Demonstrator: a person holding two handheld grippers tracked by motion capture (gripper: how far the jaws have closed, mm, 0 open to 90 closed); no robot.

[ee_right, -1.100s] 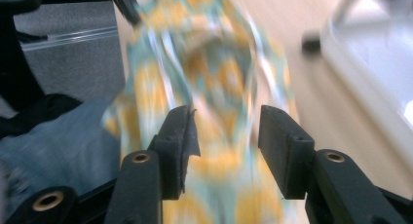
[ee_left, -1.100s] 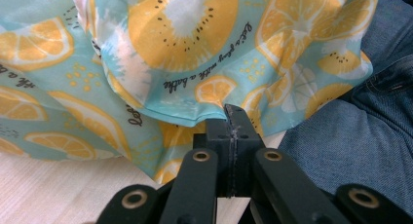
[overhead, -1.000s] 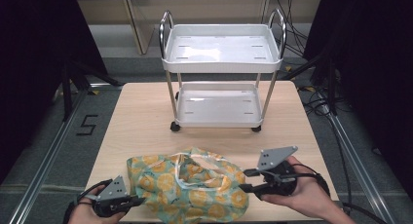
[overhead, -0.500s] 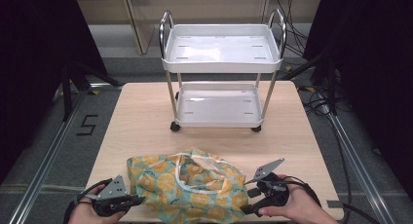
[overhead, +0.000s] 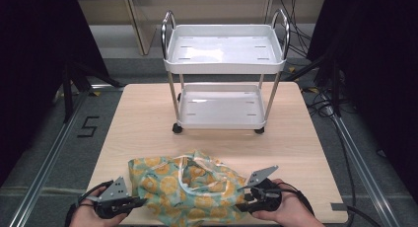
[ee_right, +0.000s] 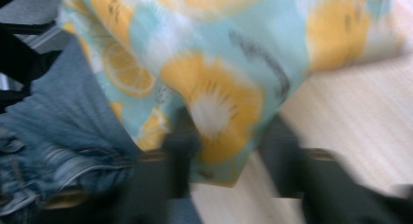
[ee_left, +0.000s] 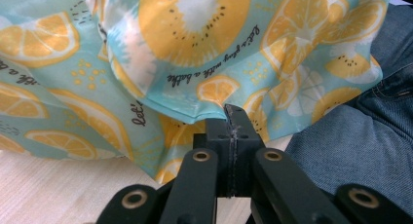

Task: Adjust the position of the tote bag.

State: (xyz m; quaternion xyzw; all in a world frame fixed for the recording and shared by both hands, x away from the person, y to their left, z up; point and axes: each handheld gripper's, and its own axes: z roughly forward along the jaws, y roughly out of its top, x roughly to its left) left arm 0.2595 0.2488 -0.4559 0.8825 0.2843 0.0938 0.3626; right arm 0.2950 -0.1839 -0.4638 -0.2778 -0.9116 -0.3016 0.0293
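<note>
At table edge: left tongs clamp bag.

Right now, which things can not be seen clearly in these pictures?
- Right tongs, right gripper view: motion blur hides whether the pads press the fruit-print bag; they have just been closing around its corner.
- Bag's inside, high view: folded fabric covers it.
- Bag's near edge, high view: cut off by the bottom edge.
- Left tongs: shut on a bag fold.

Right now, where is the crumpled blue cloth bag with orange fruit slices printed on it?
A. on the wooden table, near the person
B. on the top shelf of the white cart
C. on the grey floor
A: the crumpled blue cloth bag lies on the wooden table, in front of the white two-shelf cart.
</note>
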